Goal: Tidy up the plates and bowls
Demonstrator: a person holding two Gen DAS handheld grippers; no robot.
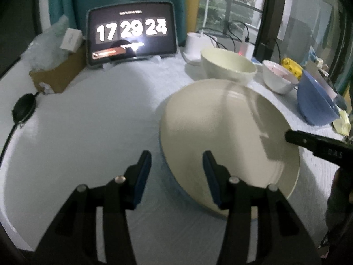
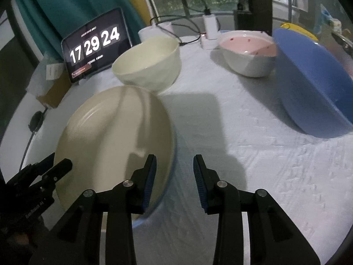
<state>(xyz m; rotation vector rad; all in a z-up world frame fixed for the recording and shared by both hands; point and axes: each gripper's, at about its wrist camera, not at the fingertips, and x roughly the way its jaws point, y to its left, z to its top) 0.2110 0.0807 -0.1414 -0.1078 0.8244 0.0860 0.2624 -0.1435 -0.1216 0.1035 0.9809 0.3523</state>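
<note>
A large cream plate [image 1: 229,137] [image 2: 114,141] with a blue underside lies on the white tablecloth. My left gripper [image 1: 176,174] is open, its jaws astride the plate's near left rim. My right gripper [image 2: 174,176] is open, its jaws astride the plate's right rim; it also shows in the left wrist view [image 1: 313,143]. Behind the plate stands a cream bowl [image 1: 227,66] [image 2: 147,64]. To the right are a white bowl with pink inside [image 1: 279,78] [image 2: 249,53] and a blue bowl [image 1: 315,101] [image 2: 313,84].
A tablet showing a clock [image 1: 132,33] [image 2: 94,44] stands at the back. A cardboard box [image 1: 57,75] and a black round device with cable [image 1: 23,108] sit at the left. A white charger and cables [image 2: 209,31] lie near the window.
</note>
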